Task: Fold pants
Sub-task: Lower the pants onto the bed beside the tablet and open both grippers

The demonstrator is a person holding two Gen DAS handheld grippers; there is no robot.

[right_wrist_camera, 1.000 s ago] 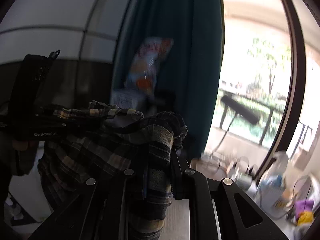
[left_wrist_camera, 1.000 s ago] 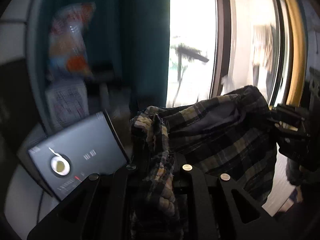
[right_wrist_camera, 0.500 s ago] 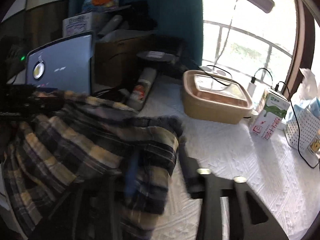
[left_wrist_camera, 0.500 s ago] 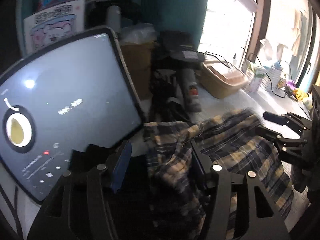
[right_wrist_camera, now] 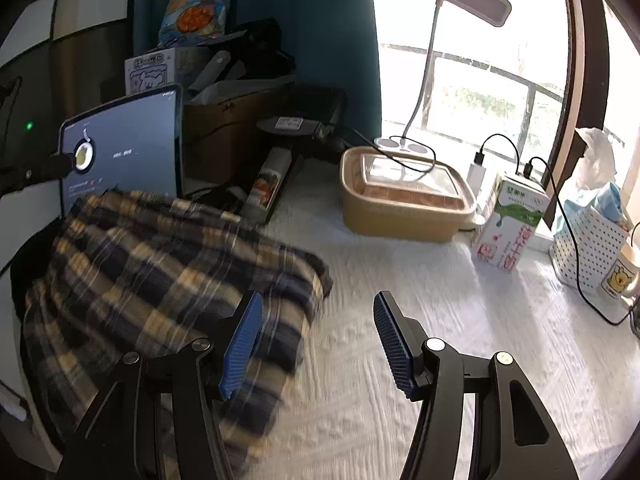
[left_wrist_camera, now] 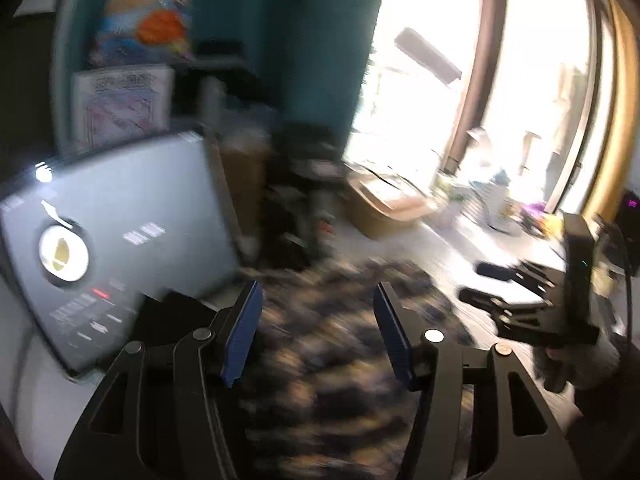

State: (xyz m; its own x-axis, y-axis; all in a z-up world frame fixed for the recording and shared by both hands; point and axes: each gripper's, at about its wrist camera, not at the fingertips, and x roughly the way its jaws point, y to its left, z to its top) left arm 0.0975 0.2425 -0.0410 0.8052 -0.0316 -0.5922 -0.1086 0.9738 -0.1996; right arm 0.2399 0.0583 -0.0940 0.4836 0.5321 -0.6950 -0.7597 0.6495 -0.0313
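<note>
The plaid pants [right_wrist_camera: 168,280] are observed lying in a loose heap on the white textured surface [right_wrist_camera: 400,320], toward its left side, with the far edge of the fabric resting against the foot of an upright tablet [right_wrist_camera: 124,148] whose screen is lit. In the left wrist view the pants [left_wrist_camera: 340,344] are heavily blurred, and their fold lines cannot be made out there. The left claw [left_wrist_camera: 318,332] is seen with its blue-padded fingers set wide apart above the fabric, and nothing is held between them. The right claw [right_wrist_camera: 318,336] is likewise spread wide with nothing in it; its left finger overlaps the near right edge of the pants in the picture, while its right finger stands over bare surface, and whether any pad touches the cloth cannot be told. The right claw [left_wrist_camera: 520,300] is also recorded in the left wrist view, at the right, held by a hand, its black fingers parted beside the pants. Behind the pants, a dark flat device [right_wrist_camera: 296,120] and a cardboard box [right_wrist_camera: 224,128] are noted against a teal curtain [right_wrist_camera: 328,24]. To the right, well apart from the pants, a tan lidded container [right_wrist_camera: 404,204] is set on the surface, with a milk carton [right_wrist_camera: 512,224] just beside it and a white perforated basket [right_wrist_camera: 588,252] further right, near the window. A black cable [right_wrist_camera: 560,216] is draped across the carton and basket.
</note>
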